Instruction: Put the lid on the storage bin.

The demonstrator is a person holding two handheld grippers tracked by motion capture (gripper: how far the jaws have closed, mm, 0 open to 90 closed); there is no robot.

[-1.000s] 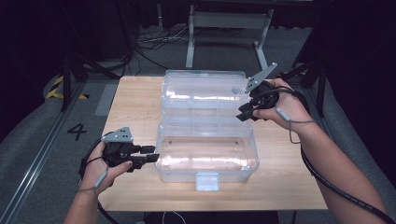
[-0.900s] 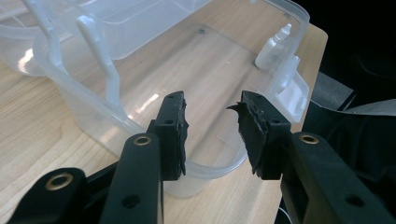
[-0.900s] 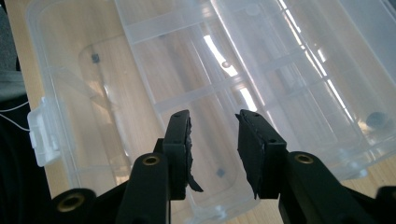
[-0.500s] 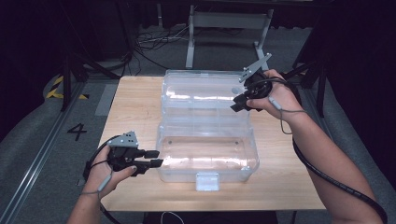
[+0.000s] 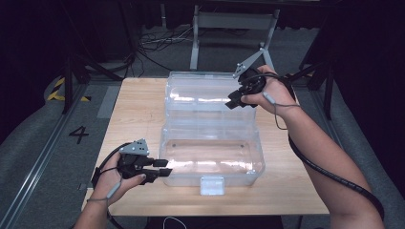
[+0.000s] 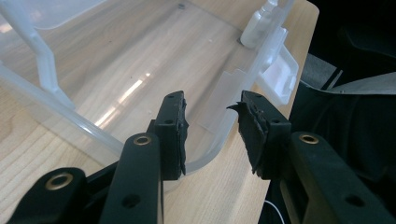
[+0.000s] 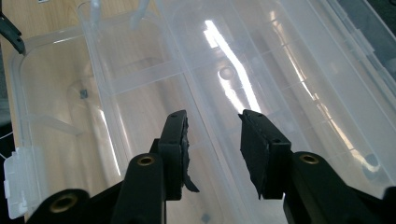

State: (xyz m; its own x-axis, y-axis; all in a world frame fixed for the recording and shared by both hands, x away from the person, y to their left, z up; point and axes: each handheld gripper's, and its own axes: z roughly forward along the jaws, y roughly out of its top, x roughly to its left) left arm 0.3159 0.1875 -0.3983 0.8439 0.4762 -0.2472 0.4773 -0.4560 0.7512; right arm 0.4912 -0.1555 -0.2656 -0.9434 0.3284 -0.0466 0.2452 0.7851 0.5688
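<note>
Open clear storage box (image 5: 210, 157) spans the table (image 5: 133, 114) front to back; right tool (image 5: 235, 101), jaws just widening, empty, hovers over its far lid; left tool (image 5: 165, 168), open, straddles the near-left rim.

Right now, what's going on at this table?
A person works an open clear plastic box on a wooden table with a claw in each hand. The left claw sits at the near left corner, its jaws either side of the rim, not pressing. The right claw is above the flipped-back lid, jaws apart, holding nothing.
</note>
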